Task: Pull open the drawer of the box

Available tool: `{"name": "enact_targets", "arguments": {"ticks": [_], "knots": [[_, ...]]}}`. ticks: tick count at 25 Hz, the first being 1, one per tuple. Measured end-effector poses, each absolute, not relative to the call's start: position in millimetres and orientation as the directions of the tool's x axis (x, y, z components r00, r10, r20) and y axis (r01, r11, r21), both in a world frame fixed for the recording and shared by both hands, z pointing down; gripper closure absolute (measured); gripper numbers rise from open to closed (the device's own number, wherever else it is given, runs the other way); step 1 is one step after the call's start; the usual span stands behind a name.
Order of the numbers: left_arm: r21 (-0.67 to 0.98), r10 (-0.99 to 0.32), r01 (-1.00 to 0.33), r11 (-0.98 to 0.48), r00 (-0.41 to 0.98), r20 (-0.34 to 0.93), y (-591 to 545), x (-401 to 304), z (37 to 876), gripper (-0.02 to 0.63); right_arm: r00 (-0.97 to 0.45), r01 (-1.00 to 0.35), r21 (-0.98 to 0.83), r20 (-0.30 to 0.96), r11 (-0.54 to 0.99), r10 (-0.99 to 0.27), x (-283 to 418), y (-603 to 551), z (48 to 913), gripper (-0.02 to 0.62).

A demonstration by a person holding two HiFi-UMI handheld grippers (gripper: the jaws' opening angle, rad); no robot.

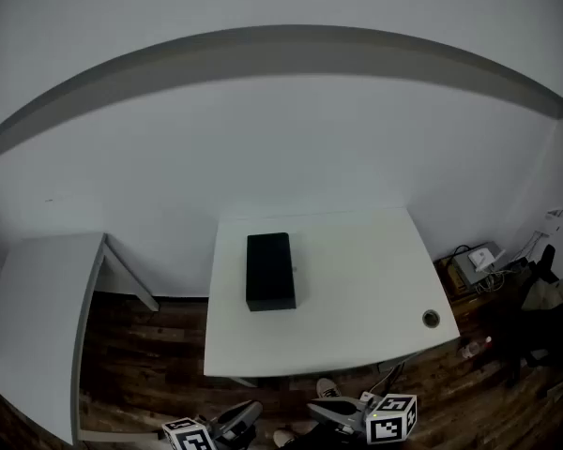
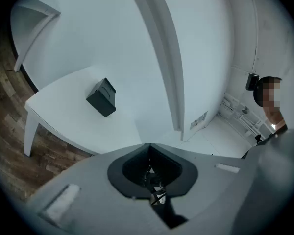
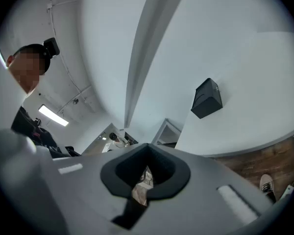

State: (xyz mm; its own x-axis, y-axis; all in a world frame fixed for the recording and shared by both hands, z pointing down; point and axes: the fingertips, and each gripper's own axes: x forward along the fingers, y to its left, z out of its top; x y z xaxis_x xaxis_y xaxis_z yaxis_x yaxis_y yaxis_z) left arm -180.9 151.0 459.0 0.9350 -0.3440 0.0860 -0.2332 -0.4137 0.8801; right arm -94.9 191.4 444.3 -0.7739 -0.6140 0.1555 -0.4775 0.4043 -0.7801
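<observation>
Wood floor filled the bottom of the shot, with the big white table in the middle and a second white table off to the left. The black box sat flat on the big table, left of centre, with nothing touching it. Both grippers were down low past the table's near edge, well apart from the box. The left gripper had its jaws squeezed together on nothing. Same deal for the right gripper, closed and empty. A little round grommet sat near the table's right corner.
</observation>
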Motion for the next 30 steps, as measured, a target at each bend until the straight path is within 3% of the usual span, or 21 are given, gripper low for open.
{"name": "enact_targets", "arguments": {"ticks": [30], "knots": [[0.887,-0.356,-0.256,-0.385,0.928,0.113,130,-171,470,0.600,-0.756,-0.471,-0.797,0.145,0.377,-0.639,-67,167,444,0.577]]}}
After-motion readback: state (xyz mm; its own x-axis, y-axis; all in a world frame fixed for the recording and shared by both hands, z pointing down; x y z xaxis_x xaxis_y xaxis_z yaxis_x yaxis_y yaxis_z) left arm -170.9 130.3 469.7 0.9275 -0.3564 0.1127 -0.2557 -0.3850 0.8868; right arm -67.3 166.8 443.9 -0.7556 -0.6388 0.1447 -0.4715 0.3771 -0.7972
